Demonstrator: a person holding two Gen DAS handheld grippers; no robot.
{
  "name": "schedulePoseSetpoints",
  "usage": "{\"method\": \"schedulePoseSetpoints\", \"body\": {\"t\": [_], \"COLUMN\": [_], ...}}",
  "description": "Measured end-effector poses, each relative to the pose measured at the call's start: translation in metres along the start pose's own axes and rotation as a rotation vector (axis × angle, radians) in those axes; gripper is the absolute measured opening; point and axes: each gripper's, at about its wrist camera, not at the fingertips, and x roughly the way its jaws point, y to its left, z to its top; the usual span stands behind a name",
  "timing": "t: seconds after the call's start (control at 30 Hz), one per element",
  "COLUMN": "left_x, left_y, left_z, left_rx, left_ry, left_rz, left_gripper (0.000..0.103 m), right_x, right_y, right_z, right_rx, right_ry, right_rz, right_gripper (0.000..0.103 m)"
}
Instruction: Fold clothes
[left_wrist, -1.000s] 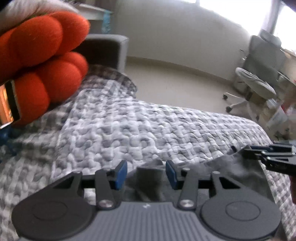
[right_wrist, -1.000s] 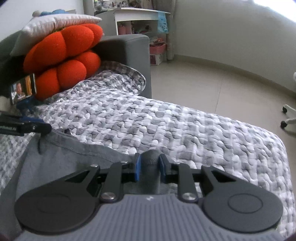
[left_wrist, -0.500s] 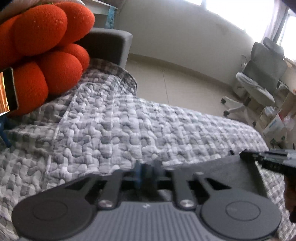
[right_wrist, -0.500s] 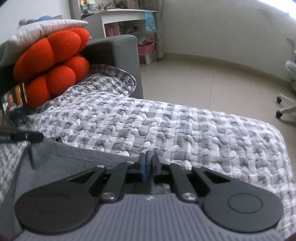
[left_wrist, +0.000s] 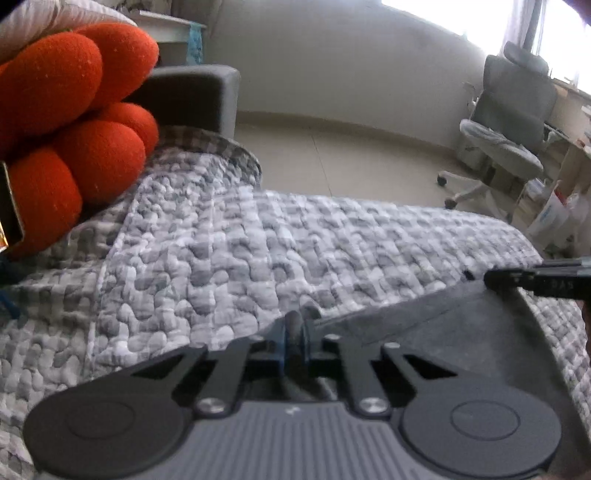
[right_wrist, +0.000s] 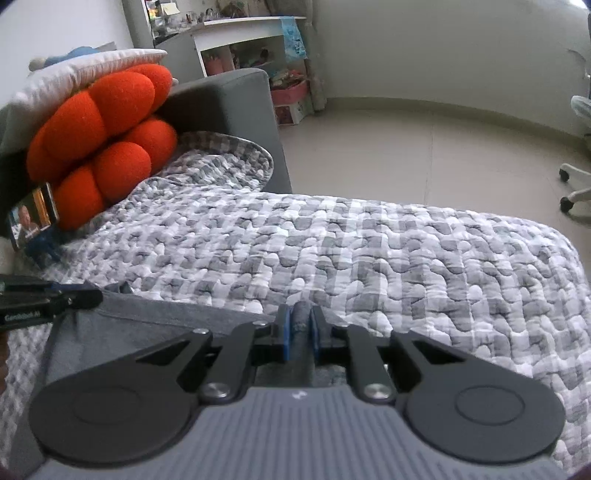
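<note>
I see one grey garment (right_wrist: 122, 332) flat on the checked quilt (right_wrist: 369, 251), two grippers on its far edge. Left gripper (left_wrist: 294, 332) has just been closing and now pinches a fold of it; right gripper (right_wrist: 300, 325) clamped on the same edge. One orange knot cushion (right_wrist: 107, 136), one phone (right_wrist: 31, 219) propped against it, one office chair (left_wrist: 506, 129). Quilt ahead of both grippers is bare.

Grey garment (right_wrist: 122, 332) – spread on the quilted bed.

Plain grey cloth, lying mostly flat with a stitched hem along its far edge; two spots on that edge are bunched into small upright folds – one at each end, the cloth stretched taut between them.
</note>
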Motion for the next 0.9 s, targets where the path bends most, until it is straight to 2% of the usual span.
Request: {"method": "schedulePoseSetpoints", "body": {"t": [0.17,0.23,0.3,0.37,0.6,0.8,0.83,0.9], "left_x": [-0.020,-0.010,0.005,0.013,-0.001,-0.009,-0.009,-0.011], "left_y": [0.002,0.004,0.006,0.009,0.024,0.033,0.034,0.036], "left_z": [0.011,0.008,0.003,0.000,0.008,0.010,0.010,0.010], "left_rx": [-0.043,-0.047,-0.059,-0.073,-0.150,-0.203,-0.210,-0.214], "left_ry": [-0.077,-0.031,0.032,0.055,-0.012,-0.021,-0.015,-0.008], "left_rz": [-0.009,0.025,0.052,0.062,0.053,0.018,0.002,-0.024], "left_gripper": [0.007,0.007,0.011,0.015,0.015,0.015,0.017,0.031], "right_x": [-0.007,-0.006,0.004,0.014,0.015,0.015,0.015,0.014], "right_y": [0.001,0.000,-0.002,-0.002,-0.004,-0.004,-0.005,-0.006], "right_z": [0.006,0.007,0.004,0.000,0.000,0.001,0.001,0.002], "right_rx": [0.026,0.038,0.048,0.056,0.074,0.074,0.079,0.088], "right_ry": [-0.054,-0.059,-0.018,0.018,0.023,0.024,0.024,0.025], "right_rz": [0.010,0.006,-0.015,-0.030,-0.039,-0.049,-0.048,-0.042], "right_gripper": [0.009,0.008,0.008,0.008,0.009,0.010,0.010,0.012]}}
